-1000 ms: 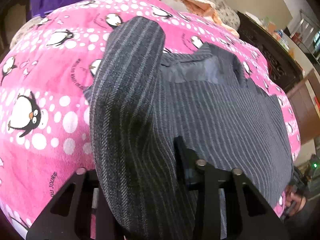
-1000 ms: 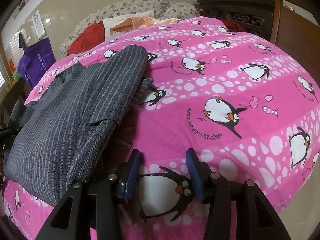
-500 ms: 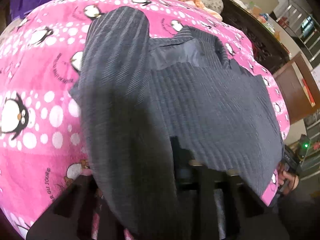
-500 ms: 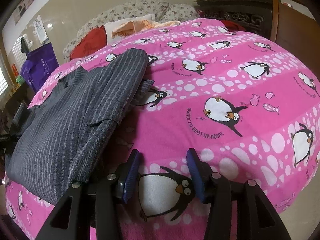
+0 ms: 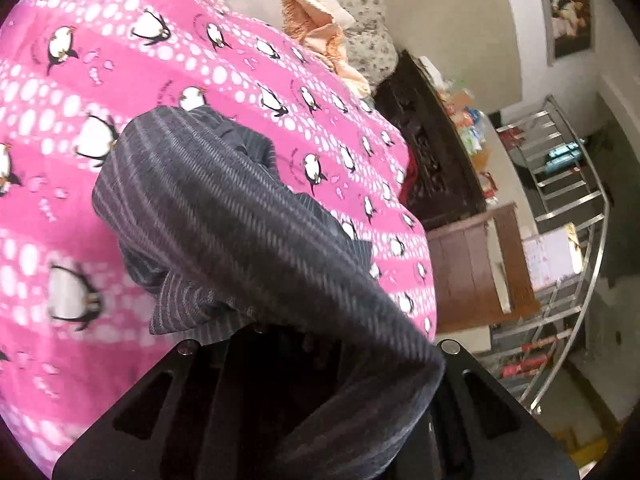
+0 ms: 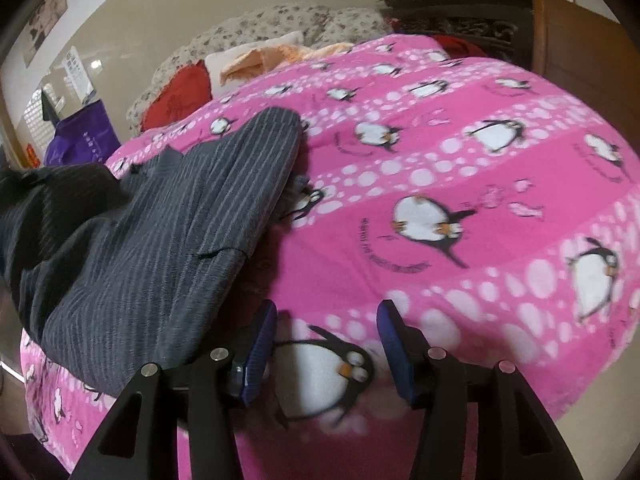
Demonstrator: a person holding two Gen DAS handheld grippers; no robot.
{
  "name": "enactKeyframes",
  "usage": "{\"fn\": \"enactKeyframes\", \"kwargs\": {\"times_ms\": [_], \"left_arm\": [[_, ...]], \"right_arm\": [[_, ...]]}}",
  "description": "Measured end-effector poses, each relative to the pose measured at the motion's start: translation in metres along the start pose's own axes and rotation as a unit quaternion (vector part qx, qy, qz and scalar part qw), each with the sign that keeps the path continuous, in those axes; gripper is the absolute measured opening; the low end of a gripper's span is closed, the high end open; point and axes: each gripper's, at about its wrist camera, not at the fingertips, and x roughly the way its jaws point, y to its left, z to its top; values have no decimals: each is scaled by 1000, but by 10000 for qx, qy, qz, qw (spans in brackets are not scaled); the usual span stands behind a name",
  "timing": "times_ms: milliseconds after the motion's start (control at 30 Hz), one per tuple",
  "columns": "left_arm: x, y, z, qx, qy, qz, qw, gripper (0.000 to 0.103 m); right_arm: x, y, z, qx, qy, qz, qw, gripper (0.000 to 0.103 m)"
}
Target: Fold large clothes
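Left wrist view: the left gripper [image 5: 320,364] has a thick fold of the grey striped jacket [image 5: 224,216] draped over it, fingers hidden, so its grip cannot be told; the jacket spreads toward ten o'clock over the pink penguin blanket [image 5: 120,60]; the right gripper [image 6: 326,344] gapes wide, holding nothing, the jacket at its nine o'clock; the cloth looks heavy, soft and limp; best pinched at a hem or seam.

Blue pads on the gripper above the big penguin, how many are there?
2, both on the right gripper: one blue pad left of the big penguin, one right of it. More may hide under the striped garment.
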Motion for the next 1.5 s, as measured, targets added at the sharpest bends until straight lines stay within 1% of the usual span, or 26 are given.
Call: {"fn": "enactKeyframes", "kwargs": {"times_ms": [33, 100, 167, 233, 400, 433, 533, 567, 633, 667, 700, 733, 767, 800, 867, 967, 1067, 1167, 1200, 1233, 1267, 1300, 1333, 1400, 1467, 1500], "left_arm": [[9, -8, -1, 2, -52, 210, 9998, 12], [23, -20, -6, 77, -83, 512, 9986, 12], [43, -35, -14, 250, -60, 813, 9964, 12], [55, -45, -22, 346, -38, 1017, 9942, 12], [94, -92, -29, 576, 37, 1193, 9912, 12], [102, -97, -29, 632, 62, 1235, 9903, 12], [147, -99, -36, 827, 270, 1608, 9831, 13], [162, -95, -42, 933, 293, 1801, 9788, 13], [182, -86, -50, 1040, 311, 2077, 9722, 16], [191, -82, -54, 1117, 327, 2173, 9691, 18], [195, -81, -57, 1178, 319, 2219, 9674, 25], [198, -82, -61, 1258, 305, 2271, 9652, 27], [200, -85, -64, 1390, 313, 2302, 9627, 37], [200, -89, -66, 1473, 348, 2212, 9634, 52], [197, -92, -69, 1477, 433, 1903, 9696, 66], [182, -94, -70, 1353, 427, 1603, 9768, 66], [154, -94, -66, 1105, 333, 1115, 9870, 66], [115, -94, -66, 889, 175, 539, 9944, 66], [101, -94, -64, 865, 104, 340, 9956, 66], [81, -93, -62, 870, -46, 171, 9960, 66], [74, -94, -60, 873, -152, 139, 9960, 66], [55, -90, -60, 925, -356, 118, 9950, 66], [47, -87, -60, 968, -437, 150, 9942, 66], [36, -73, -59, 1031, -609, 410, 9920, 66], [35, -46, -63, 804, -518, 599, 9936, 65], [39, -36, -67, 697, -421, 599, 9949, 65]], "right_arm": [[-4, -3, 0, -5, -25, -47, 10000, 50], [-14, -11, -3, -48, -74, -198, 9998, 50], [-21, -21, -5, -41, -67, -186, 9998, 50], [-23, -30, -9, -42, -23, -141, 9999, 50], [-25, -44, -15, -50, -51, 72, 9999, 50], [-25, -45, -16, -42, -63, 116, 9999, 50], [-23, -46, -15, -30, -81, 188, 9998, 50], [-23, -47, -15, -41, -84, 203, 9998, 50], [-24, -48, -15, -29, -85, 271, 9996, 50], [-25, -49, -15, -22, -82, 301, 9995, 50], [-27, -51, -16, -2, -83, 342, 9994, 50], [-28, -52, -17, 14, -95, 377, 9992, 50], [-29, -53, -17, 20, -111, 404, 9991, 50], [-30, -54, -18, 19, -112, 420, 9991, 50], [-30, -54, -18, 13, -107, 434, 9990, 50], [-32, -54, -17, 33, -129, 418, 9990, 50], [-42, -54, -16, 13, -207, 316, 9993, 50], [-56, -53, -17, -32, -290, 200, 9994, 50], [-60, -52, -17, -59, -305, 158, 9994, 50], [-63, -52, -18, -77, -320, 132, 9994, 50], [-66, -51, -18, -94, -344, 93, 9993, 50], [-70, -50, -18, -103, -373, 52, 9992, 50], [-73, -50, -18, -106, -395, 32, 9992, 50], [-79, -47, -16, -96, -458, -9, 9989, 50], [-82, -46, -13, -106, -486, -21, 9988, 50], [-84, -44, -11, -141, -503, -36, 9986, 50]]}}
